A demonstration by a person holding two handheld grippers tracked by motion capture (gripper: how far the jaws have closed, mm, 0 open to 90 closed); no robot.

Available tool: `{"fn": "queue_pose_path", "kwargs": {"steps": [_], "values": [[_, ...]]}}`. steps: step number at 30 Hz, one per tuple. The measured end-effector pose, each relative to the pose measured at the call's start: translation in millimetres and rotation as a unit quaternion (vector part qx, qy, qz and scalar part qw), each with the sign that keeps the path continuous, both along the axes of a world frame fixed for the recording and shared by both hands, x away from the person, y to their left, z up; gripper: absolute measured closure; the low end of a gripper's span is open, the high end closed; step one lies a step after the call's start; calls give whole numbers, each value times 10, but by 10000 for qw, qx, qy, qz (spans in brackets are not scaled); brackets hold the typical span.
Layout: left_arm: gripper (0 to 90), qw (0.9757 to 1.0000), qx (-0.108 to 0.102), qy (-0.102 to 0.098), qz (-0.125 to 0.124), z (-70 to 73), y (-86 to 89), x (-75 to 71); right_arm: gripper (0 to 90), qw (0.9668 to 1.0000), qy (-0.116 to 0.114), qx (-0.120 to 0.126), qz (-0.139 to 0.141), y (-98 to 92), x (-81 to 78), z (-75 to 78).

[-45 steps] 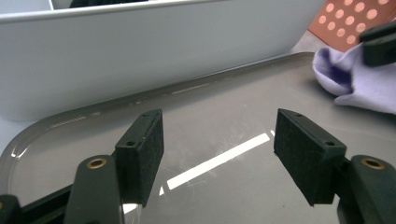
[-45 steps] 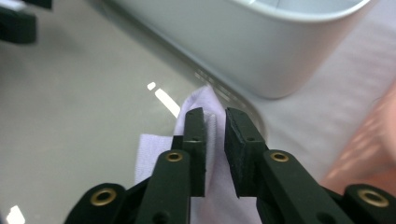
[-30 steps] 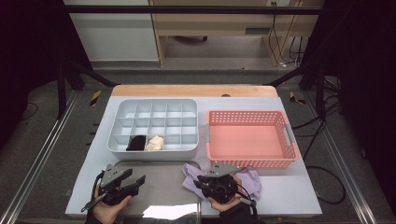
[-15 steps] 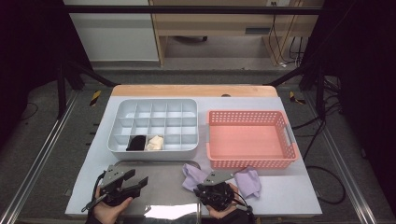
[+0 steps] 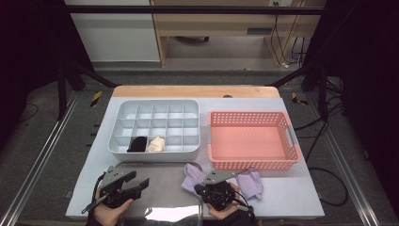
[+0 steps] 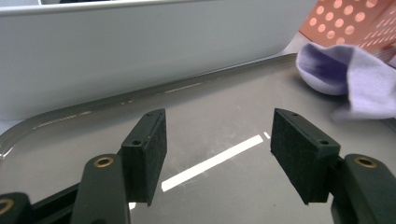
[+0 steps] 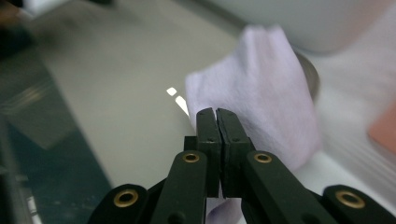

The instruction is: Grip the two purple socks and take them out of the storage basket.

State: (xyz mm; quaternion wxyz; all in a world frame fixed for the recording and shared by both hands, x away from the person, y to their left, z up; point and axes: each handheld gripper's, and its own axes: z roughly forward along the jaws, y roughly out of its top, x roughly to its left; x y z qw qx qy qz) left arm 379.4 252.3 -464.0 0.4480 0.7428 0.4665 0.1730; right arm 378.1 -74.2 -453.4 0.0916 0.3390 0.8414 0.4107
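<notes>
A lavender cloth lies crumpled at the steel tray's right end, with another lavender part past my right hand. My right gripper points at the cloth. Its jaws have just been closing. In the right gripper view they stand shut, their tips pinching the near edge of the cloth, which also lies under them. My left gripper hovers low over the tray's left part. In the left gripper view it is open with nothing between its pads; the cloth lies off to the right.
A grey compartment box stands just beyond the tray, with a black item and a cream item in two front cells. To its right sits a pink basket, close to the cloth. Its grey wall rises near my left gripper.
The right gripper's jaws have closed at the lavender cloth's edge, and the hand has shifted slightly. The left gripper has stayed where it was, still open.
</notes>
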Motion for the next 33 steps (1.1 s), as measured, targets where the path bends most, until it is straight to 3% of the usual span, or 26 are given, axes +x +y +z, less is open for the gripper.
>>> {"fn": "queue_pose_path", "kwargs": {"steps": [2, 3, 5, 7, 11, 12, 13, 14, 17, 20, 21, 23, 26, 29, 33], "values": [[359, 10000, -22, 5, -35, 0, -4, 0, 888, 9983, 88, 538, 214, 15, -23, 119], [359, 10000, -22, 5, -35, 0, -4, 0, 888, 9983, 88, 538, 214, 15, -23, 119], [360, 10000, -52, 11, -53, 3, -3, -1, 887, 9940, 327, 969, 400, 50, -4, 147], [360, 10000, -62, 16, -61, 4, 1, -1, 884, 9907, 535, 1161, 476, 101, 30, 127], [360, 9999, -70, 28, -98, 6, -3, -3, 870, 9935, 601, 924, 286, 155, 122, -10], [361, 9999, -69, 29, -104, 7, -6, -4, 849, 9957, 613, 665, 209, 164, 138, -89], [361, 9999, -64, 34, -116, 10, -8, -5, 849, 9957, 613, 665, 209, 164, 138, -89], [361, 9999, -73, 42, -126, 12, -13, -6, 814, 9964, 659, 467, 237, 184, 136, -143], [361, 9999, -10, 24, -119, 26, -37, -23, 783, 9969, 570, 472, 278, 183, 127, -128], [365, 9998, -44, 18, -172, 83, -79, -52, 771, 9979, 172, 617, 112, 53, 163, 36], [372, 9998, -44, 18, -172, 83, -79, -52, 771, 9979, 172, 617, 112, 53, 163, 36], [391, 9997, -14, 20, -254, 143, -148, -88, 769, 9988, -228, 394, -171, -88, 219, 129], [424, 9994, 131, 79, -305, 183, -270, -110, 767, 9986, -204, 365, -324, -183, 304, 130], [457, 9989, 238, 121, -389, 213, -426, -136, 756, 9990, -218, 178, -361, -180, 373, 77], [490, 9982, 392, 144, -433, 188, -595, -144, 749, 9989, -213, 125, -388, -160, 411, 15]]}}
